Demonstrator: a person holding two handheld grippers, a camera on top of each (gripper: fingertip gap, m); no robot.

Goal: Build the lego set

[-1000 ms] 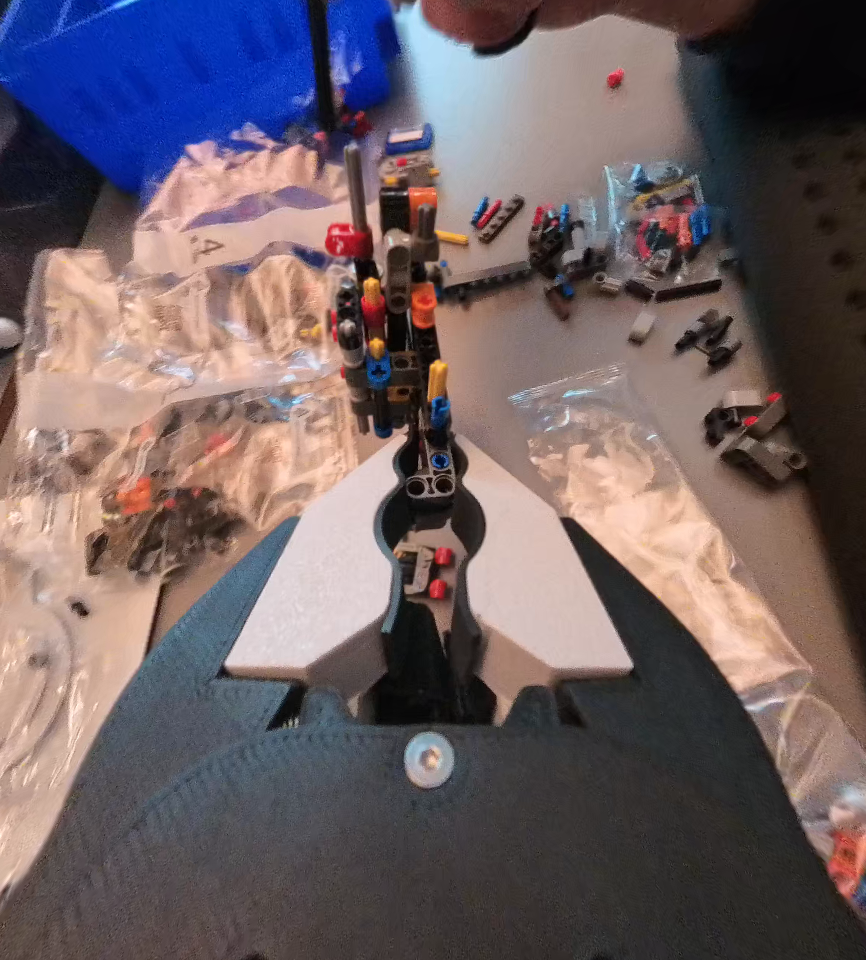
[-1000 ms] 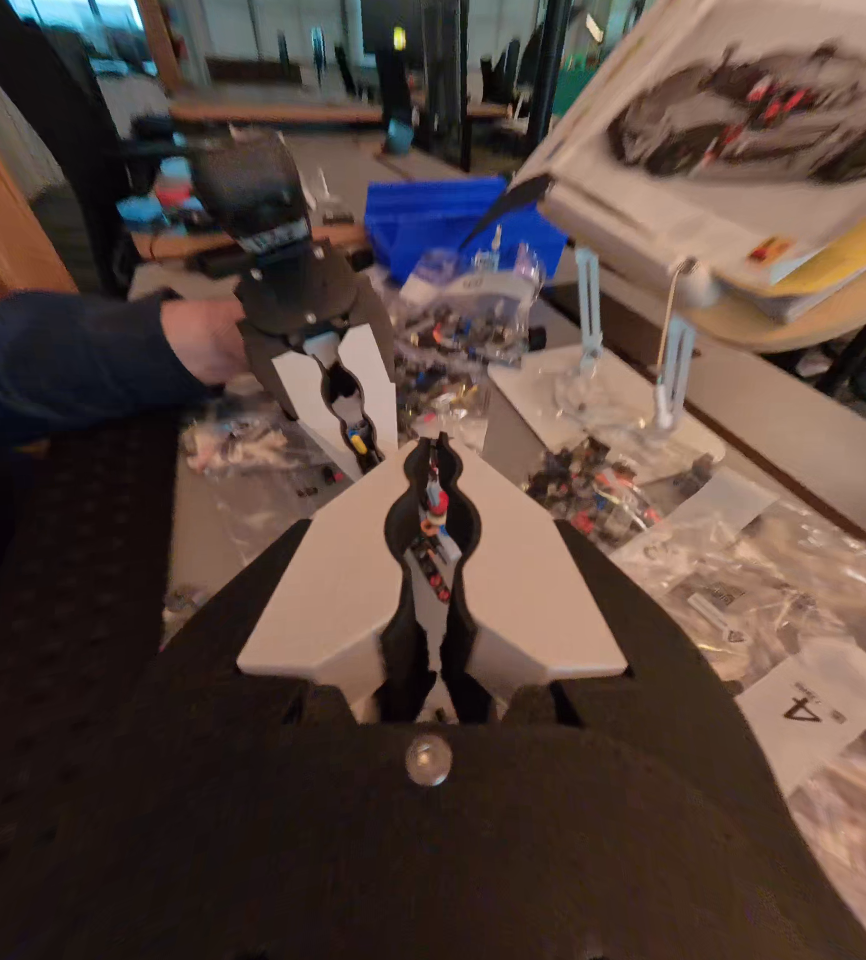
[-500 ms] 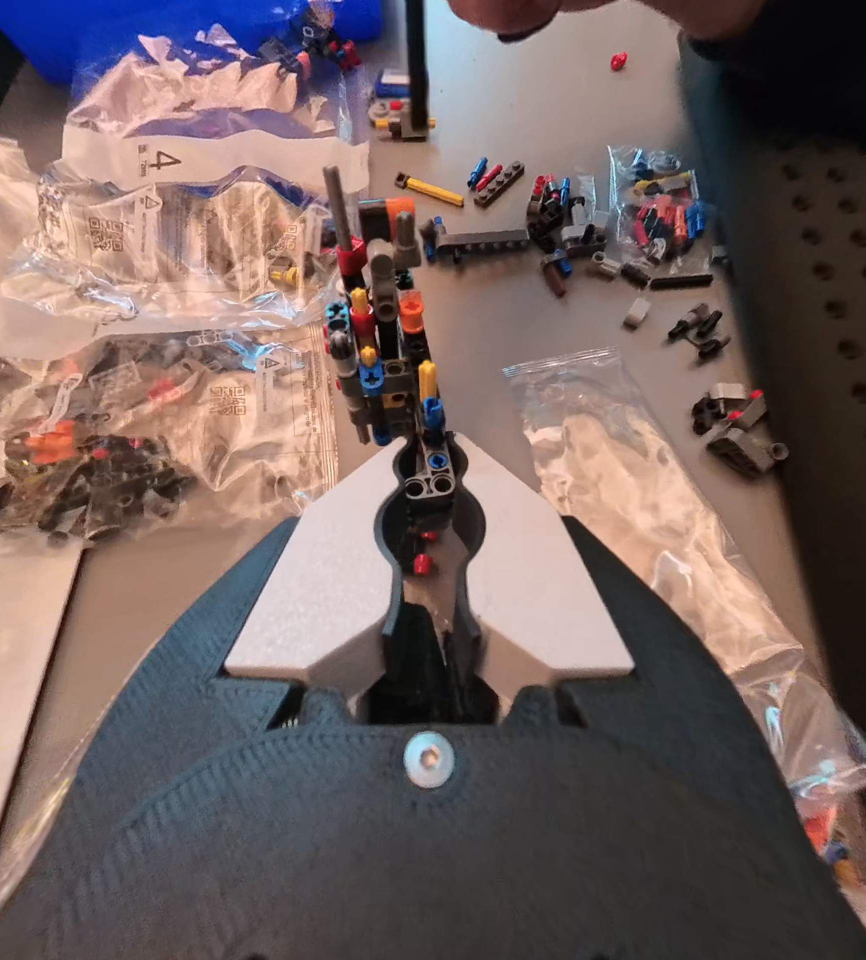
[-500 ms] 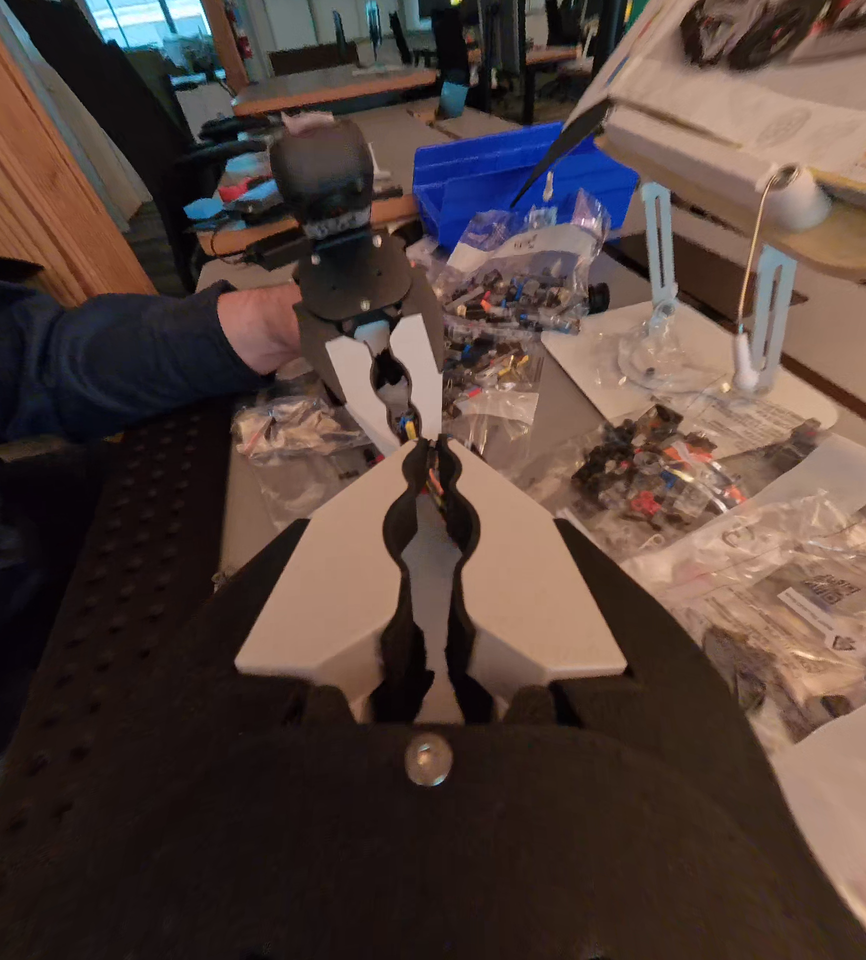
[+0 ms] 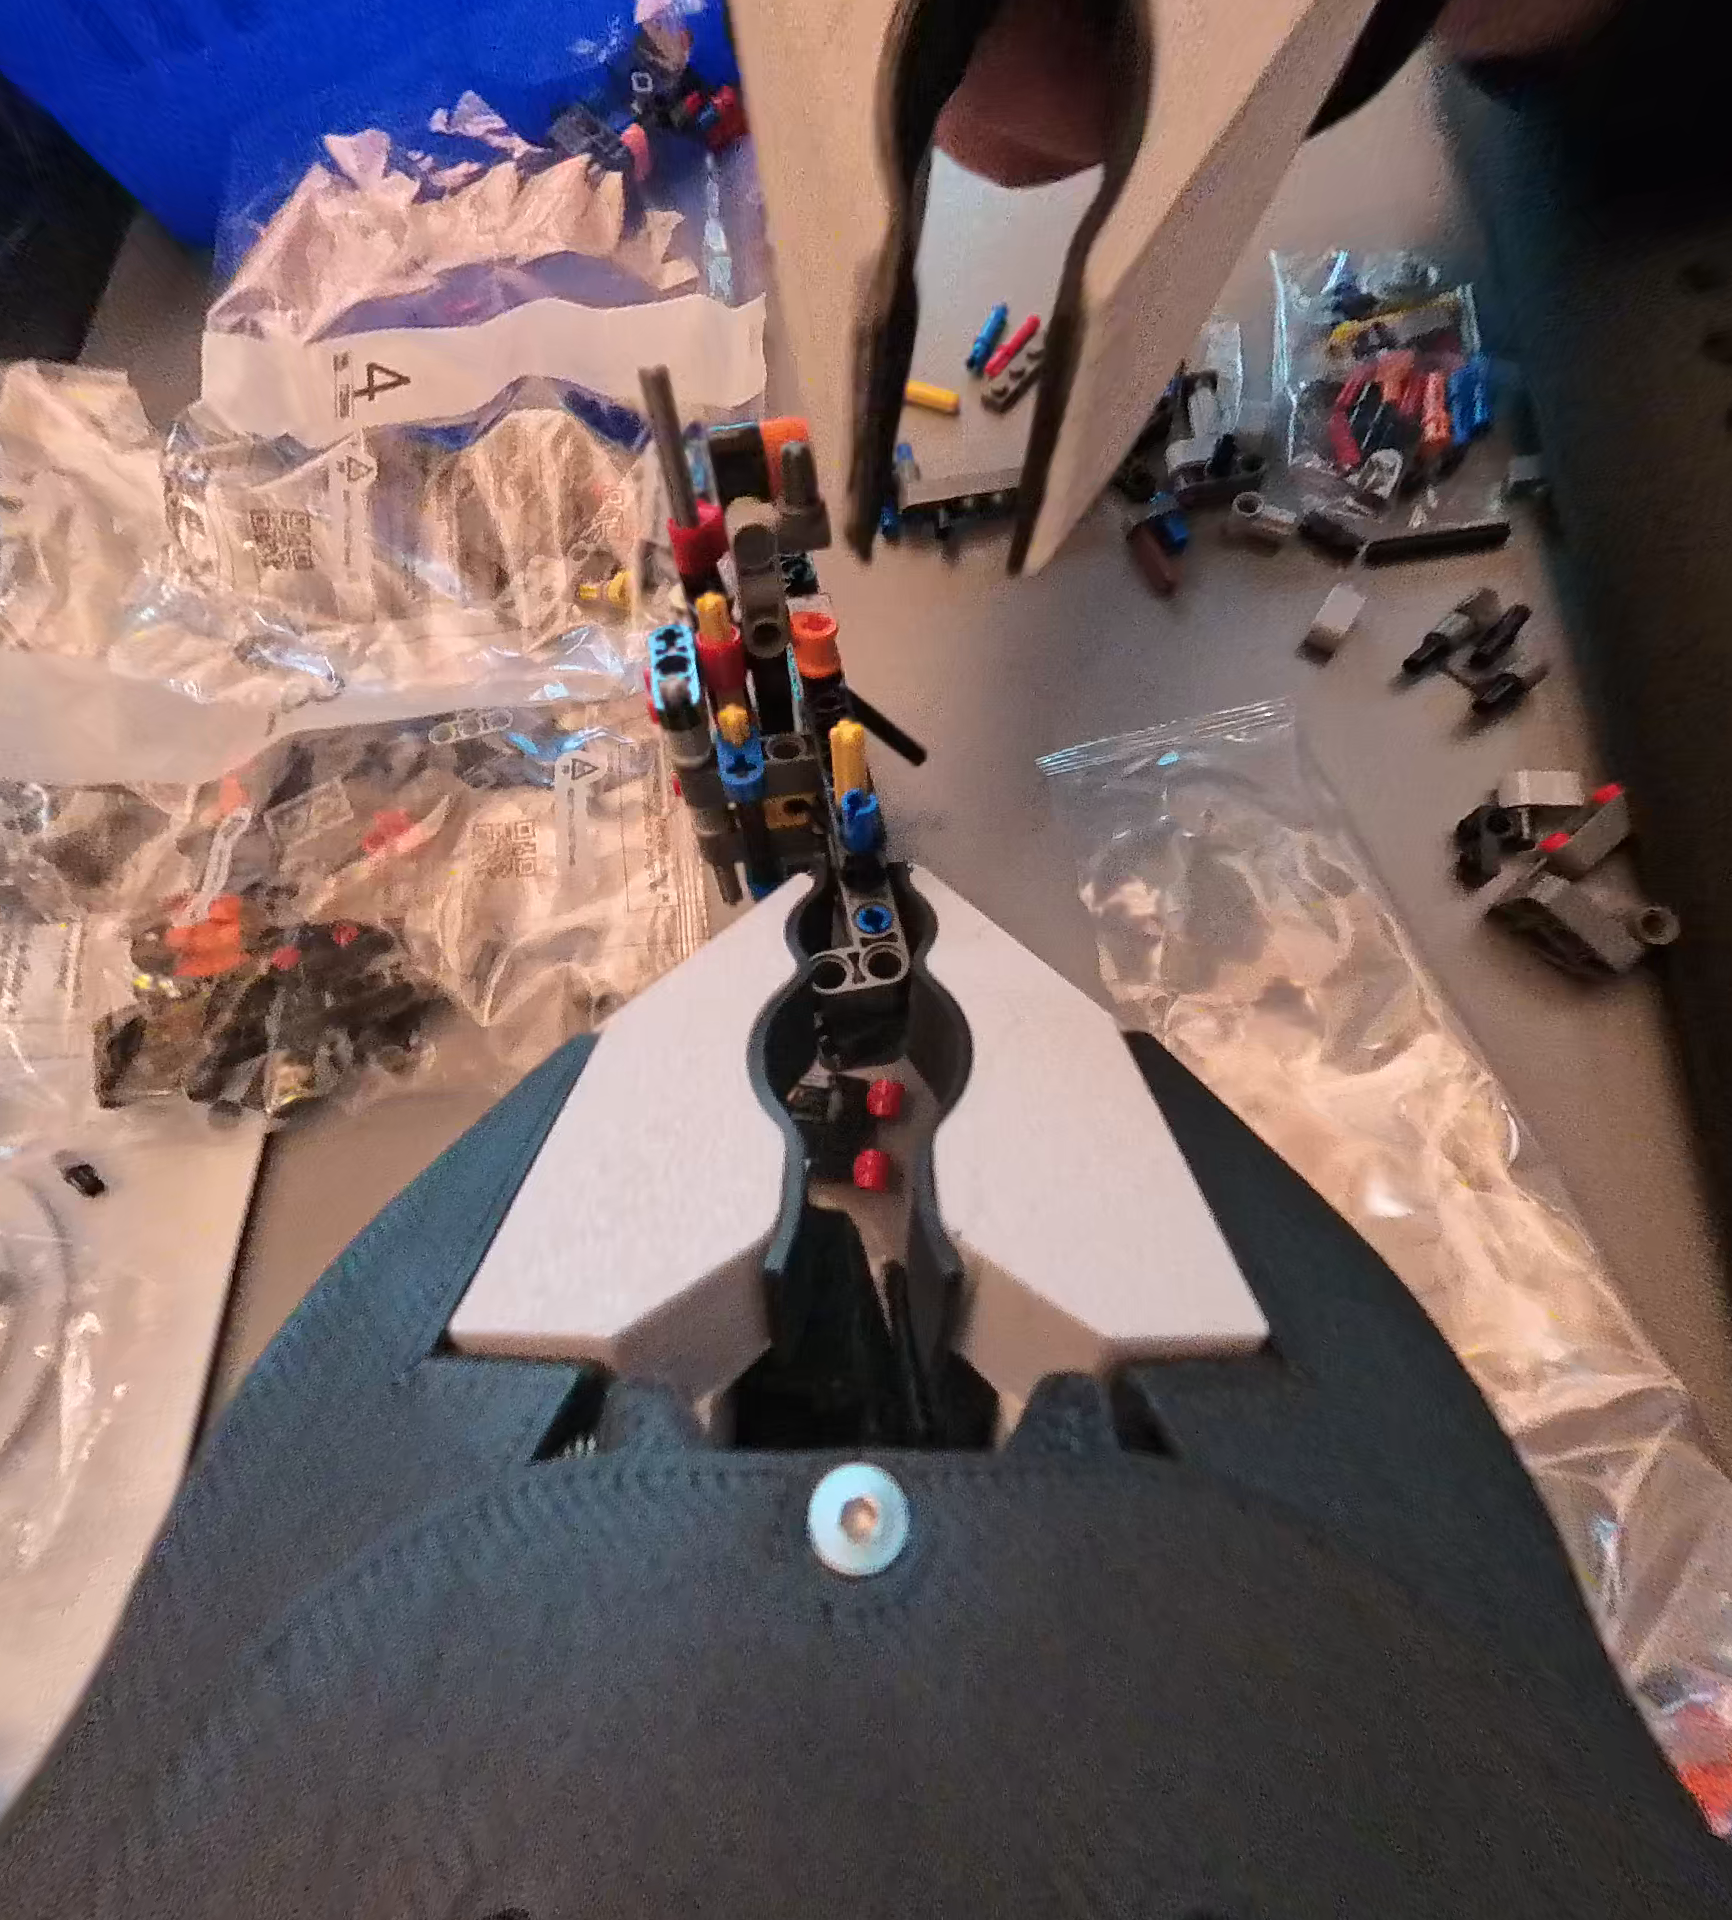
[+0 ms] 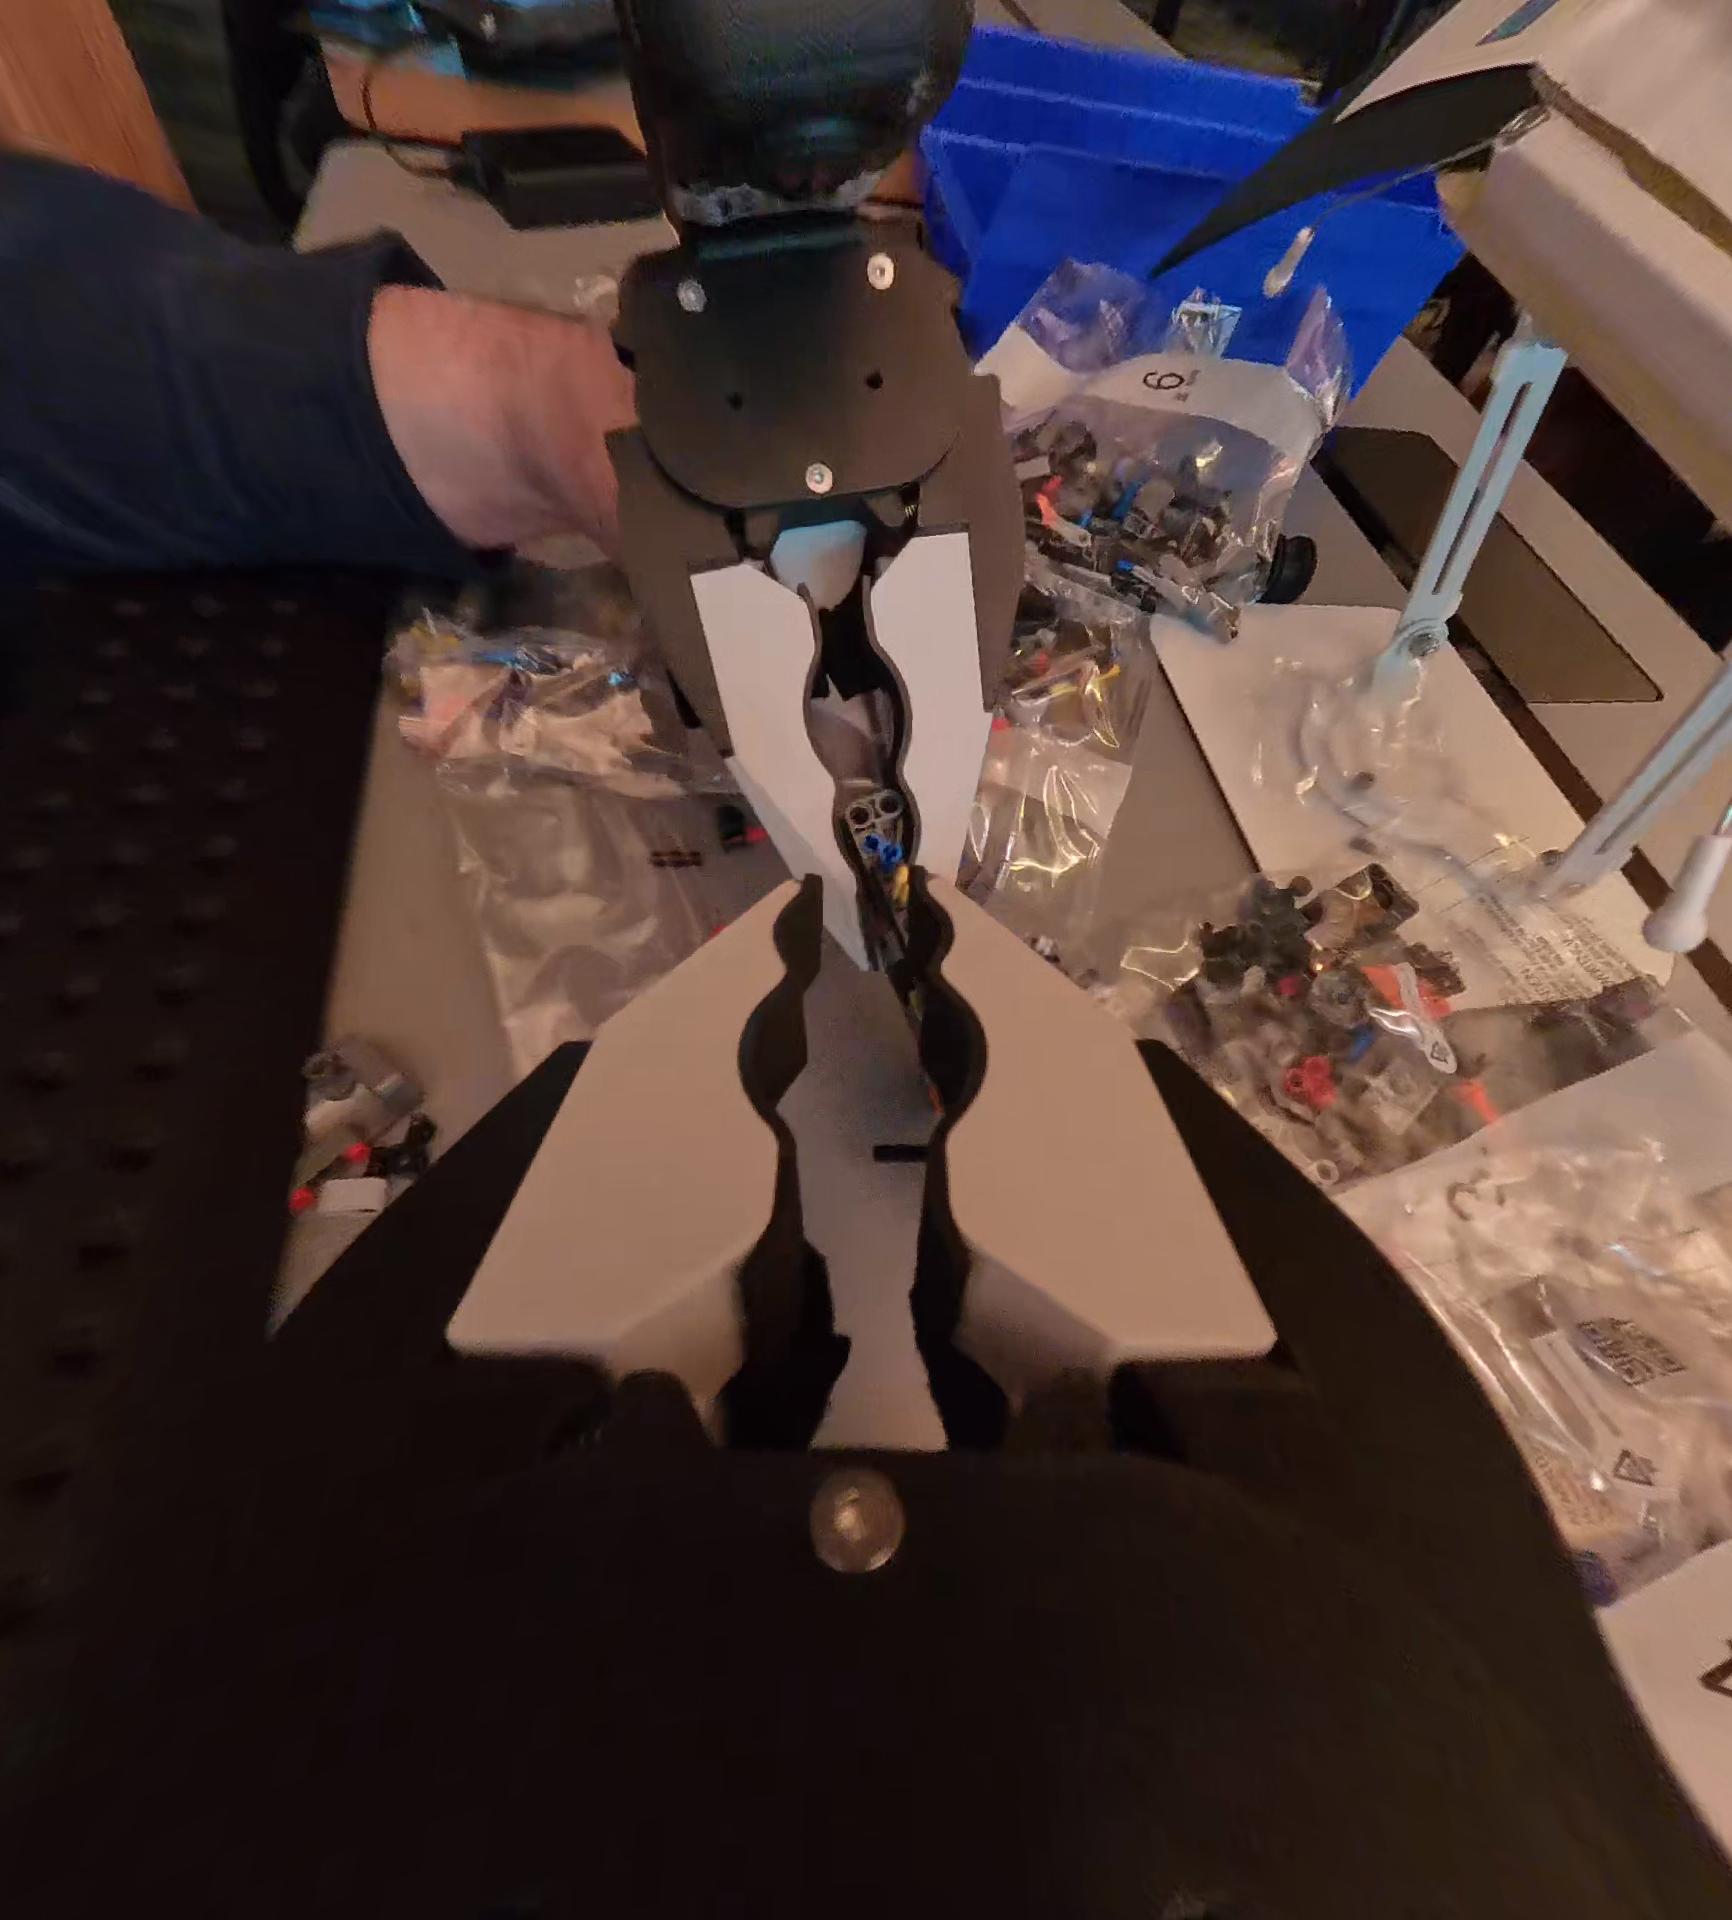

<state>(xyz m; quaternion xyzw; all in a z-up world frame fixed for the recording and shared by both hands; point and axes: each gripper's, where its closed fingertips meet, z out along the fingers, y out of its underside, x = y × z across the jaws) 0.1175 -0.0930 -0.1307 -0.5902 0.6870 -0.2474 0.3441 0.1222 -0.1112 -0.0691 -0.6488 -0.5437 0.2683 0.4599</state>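
My left gripper (image 5: 862, 899) is shut on a tall lego assembly (image 5: 763, 665) of black, grey, red, blue, yellow and orange parts that sticks out ahead of its fingers. My right gripper (image 5: 940, 556) comes in from the far side with its jaws apart and empty. Its tips hang just right of the assembly's far end. In the right wrist view my right gripper (image 6: 869, 891) is open and meets the tip of the left gripper (image 6: 883, 935), where the assembly (image 6: 877, 821) shows between the fingers.
Numbered bags of parts (image 5: 374, 499) lie left, a blue bin (image 5: 218, 94) behind them. Loose pieces (image 5: 1194, 457), a small bag (image 5: 1392, 384) and a grey sub-assembly (image 5: 1558, 873) lie right, by a black perforated mat (image 6: 114, 935). A booklet (image 6: 1672, 260) rests on a stand (image 6: 1464, 582). The tips of one gripper are about 6 cm away from the tips of the other.
My right gripper has moved in close to the left gripper and opened its jaws. The left gripper still holds the assembly and has tilted a little.
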